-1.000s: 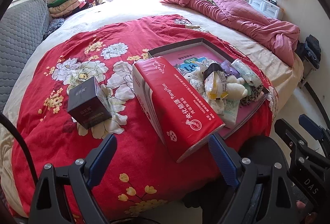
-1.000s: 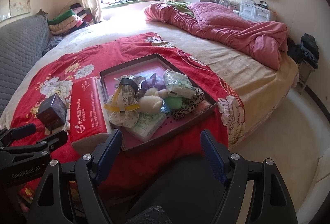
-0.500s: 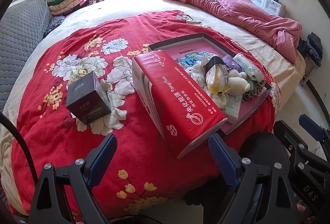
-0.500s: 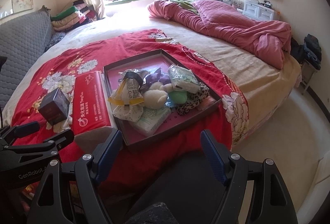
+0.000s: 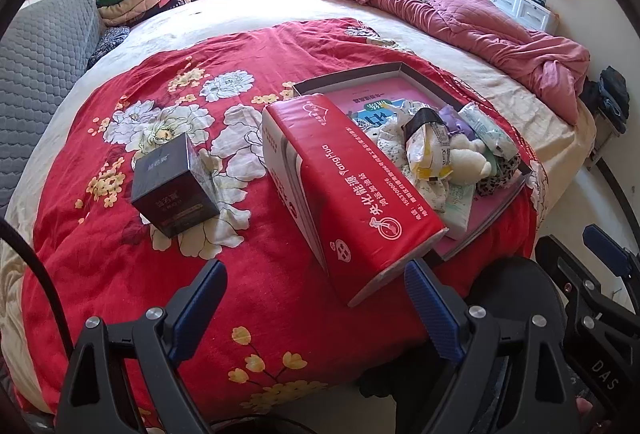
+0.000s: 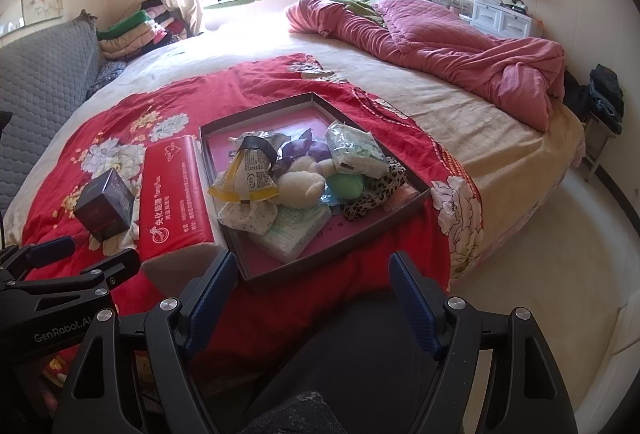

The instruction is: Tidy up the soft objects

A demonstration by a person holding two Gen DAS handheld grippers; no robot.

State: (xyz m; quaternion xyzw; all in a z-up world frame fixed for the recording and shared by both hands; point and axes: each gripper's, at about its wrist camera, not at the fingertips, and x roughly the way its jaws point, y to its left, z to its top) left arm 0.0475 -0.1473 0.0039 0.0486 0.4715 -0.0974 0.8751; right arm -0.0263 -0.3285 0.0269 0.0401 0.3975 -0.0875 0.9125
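Bed (image 6: 460, 114): a wide mattress under a cream sheet gives soft, uneven footing; anything set down near its front edge could tip or slide to the floor.
Red quilt (image 5: 120, 274): plush fabric printed with white and yellow flowers, lightly wrinkled, carrying all the task's things near the bed's front edge.
Tray (image 6: 256, 118): a shallow rectangular box, dark rim over a pink floor, lying near the quilt's front edge; a careless push on the pile could shove it toward that edge.
Tissue pack (image 5: 352, 194): a long red block in slick film, lying just beside the tray's left side; film this smooth could slip from the pads.
Soft pile (image 6: 304, 178): a cream plush toy, crinkly snack pouch, leopard-print cloth, green sponge-like lump and wrapped tissue packets heaped in the tray; lifting one piece would likely drag its neighbours out.
Black box (image 5: 172, 186): a small glossy cube, rigid and sharp-cornered, sitting tilted on the quilt left of the tissue pack; one nudge may roll it.
Left gripper (image 5: 316, 302): jaws wide apart, empty, hanging over the quilt's front edge.
Right gripper (image 6: 312, 290): jaws wide apart, empty, hanging just short of the tray's near corner.
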